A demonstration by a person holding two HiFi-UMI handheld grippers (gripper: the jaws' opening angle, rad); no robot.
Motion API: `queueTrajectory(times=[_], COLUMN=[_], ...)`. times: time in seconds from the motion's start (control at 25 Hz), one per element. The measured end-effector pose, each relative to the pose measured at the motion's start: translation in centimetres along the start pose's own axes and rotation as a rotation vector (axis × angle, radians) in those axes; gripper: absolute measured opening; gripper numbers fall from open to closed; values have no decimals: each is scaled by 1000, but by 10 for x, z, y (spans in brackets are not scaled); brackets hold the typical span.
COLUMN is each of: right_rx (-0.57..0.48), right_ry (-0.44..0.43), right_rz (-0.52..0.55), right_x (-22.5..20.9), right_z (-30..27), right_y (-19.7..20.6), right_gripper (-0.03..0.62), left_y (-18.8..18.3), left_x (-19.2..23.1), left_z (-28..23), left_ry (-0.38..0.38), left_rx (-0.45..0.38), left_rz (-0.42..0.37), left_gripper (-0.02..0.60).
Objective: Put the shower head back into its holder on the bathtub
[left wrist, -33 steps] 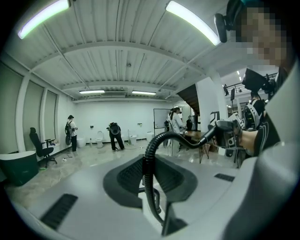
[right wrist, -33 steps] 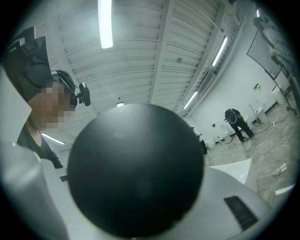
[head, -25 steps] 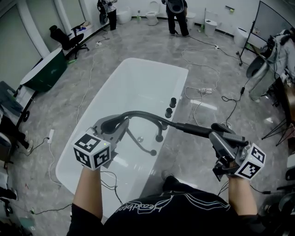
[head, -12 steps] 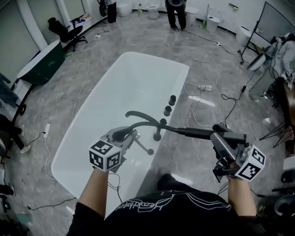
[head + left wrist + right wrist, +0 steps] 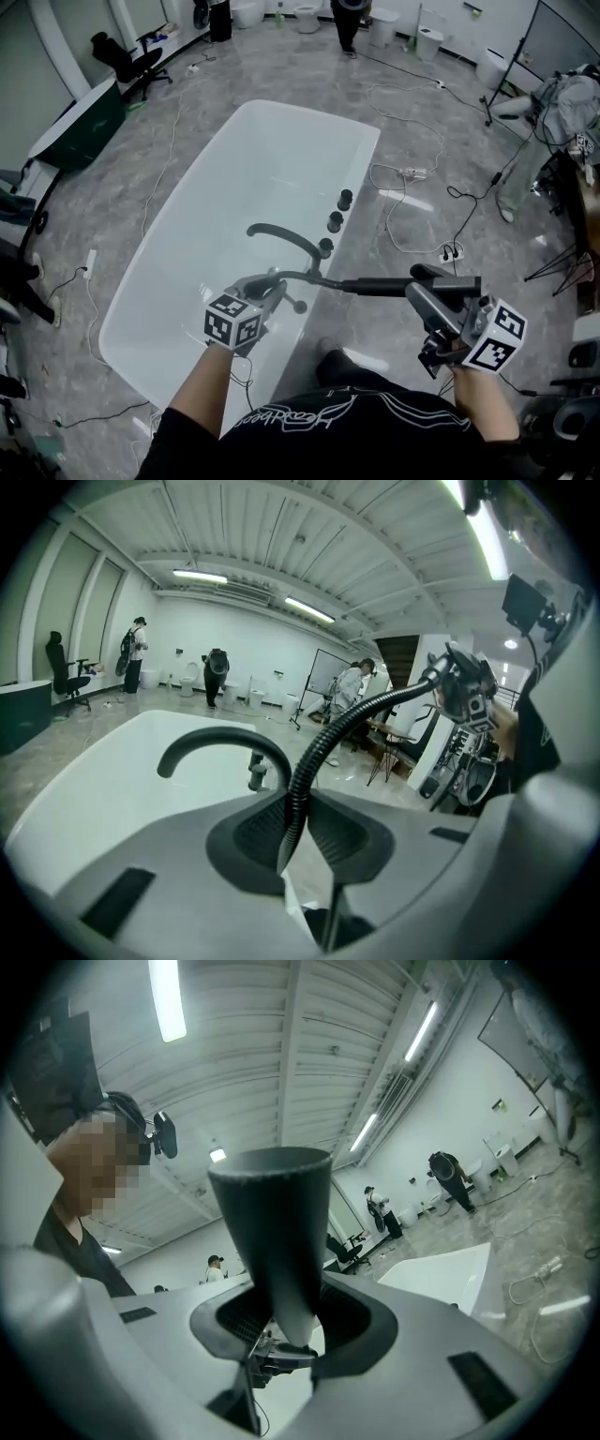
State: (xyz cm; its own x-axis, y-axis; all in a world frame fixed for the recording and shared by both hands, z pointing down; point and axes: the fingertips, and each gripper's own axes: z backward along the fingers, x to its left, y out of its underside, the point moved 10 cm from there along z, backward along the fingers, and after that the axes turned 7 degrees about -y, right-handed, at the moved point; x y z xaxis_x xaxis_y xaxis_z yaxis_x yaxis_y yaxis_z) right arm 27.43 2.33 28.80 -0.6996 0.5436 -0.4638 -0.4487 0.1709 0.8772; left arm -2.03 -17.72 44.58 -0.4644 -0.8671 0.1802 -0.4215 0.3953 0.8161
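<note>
Bathtub point(image 5: 187, 220), white and long, runs from the lower left toward the upper middle of the head view, on a grey stone floor point(image 5: 450, 141). At the lower left of centre the left gripper point(image 5: 274, 284) reaches over the near end of the tub, and its own view shows the left gripper point(image 5: 286, 832) with its pads clenched on a black ribbed hose point(image 5: 319, 752). That hose point(image 5: 309, 277) runs rightward in the head view, just in front of the curved black faucet point(image 5: 281, 234) on the tub's right rim. Beside the faucet three dark round fittings point(image 5: 335, 221) stand in a row along the same rim; which of them is the holder cannot be told. Further right, the hose joins the shower head point(image 5: 380, 286), which hangs outside the tub, over the floor and apart from the rim. The right gripper point(image 5: 424, 289) grasps it at the lower right, and in the right gripper view the right gripper point(image 5: 281, 1321) presses its pads on the dark tapered shower head point(image 5: 272, 1232). White cables point(image 5: 403, 187) lie looped on the floor at the right.
</note>
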Motion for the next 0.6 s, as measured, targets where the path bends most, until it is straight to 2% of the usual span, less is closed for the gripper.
queueTrajectory(times=[0.16,0.44,0.6], right_rx=[30,114,138], right_ry=[15,28,25], right_rz=[-12,-29,-44], right_x=[-1,-2,-1], right_z=[1,-1,-6], right_y=[16,37,45], right_gripper=[138,138,138], left_y=[28,69,82], left_x=[-5,-20,-23], left_z=[-22,-55,-65], left_ry=[27,27,33], left_rx=[48,134,141], left_rz=[9,10,19], left_gripper=[64,64,64])
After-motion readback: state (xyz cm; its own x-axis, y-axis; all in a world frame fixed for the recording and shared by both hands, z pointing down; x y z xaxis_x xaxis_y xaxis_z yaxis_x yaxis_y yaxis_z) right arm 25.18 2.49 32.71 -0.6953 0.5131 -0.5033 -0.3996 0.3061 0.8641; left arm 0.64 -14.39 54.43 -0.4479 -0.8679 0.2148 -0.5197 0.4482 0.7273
